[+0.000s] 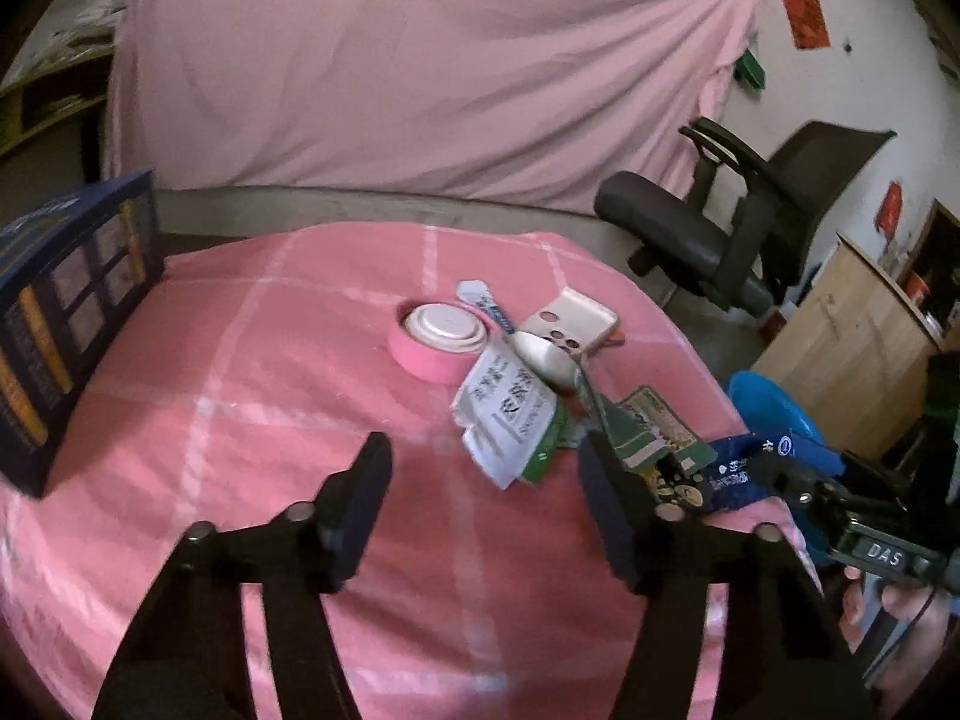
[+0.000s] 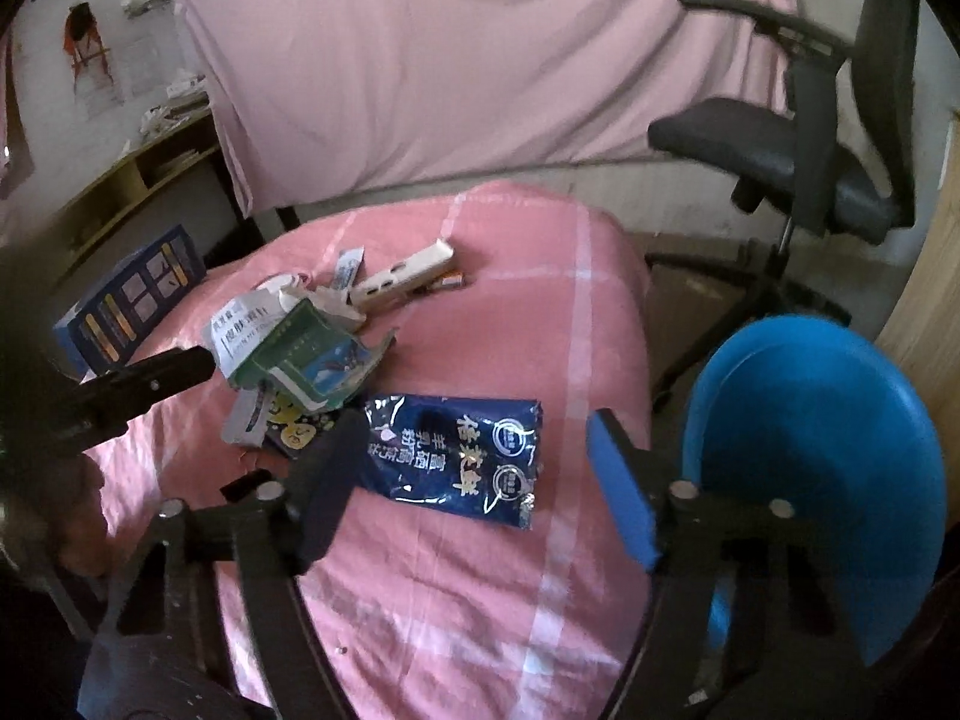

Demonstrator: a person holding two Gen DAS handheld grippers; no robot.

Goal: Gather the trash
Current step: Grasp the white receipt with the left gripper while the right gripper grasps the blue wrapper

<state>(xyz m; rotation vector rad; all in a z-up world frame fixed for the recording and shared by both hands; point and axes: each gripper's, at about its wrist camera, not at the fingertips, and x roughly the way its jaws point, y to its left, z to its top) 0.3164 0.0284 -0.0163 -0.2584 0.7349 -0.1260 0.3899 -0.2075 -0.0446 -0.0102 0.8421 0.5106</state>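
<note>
A dark blue foil wrapper (image 2: 459, 456) lies flat on the pink cloth between the fingers of my open right gripper (image 2: 480, 426); it also shows in the left wrist view (image 1: 741, 468). A pile of trash sits to its left: a white printed packet (image 1: 507, 414), green and white wrappers (image 2: 306, 360) and a yellow-dotted wrapper (image 2: 294, 420). My left gripper (image 1: 486, 456) is open and empty just in front of the white packet. A blue bin (image 2: 822, 450) stands off the table's right edge.
A pink tape roll with a white lid (image 1: 441, 336), a metal spoon (image 1: 549, 360), a phone in a pale case (image 1: 573, 321) and a dark blue box (image 1: 66, 324) lie on the table (image 1: 270, 420). An office chair (image 2: 804, 138) stands behind right.
</note>
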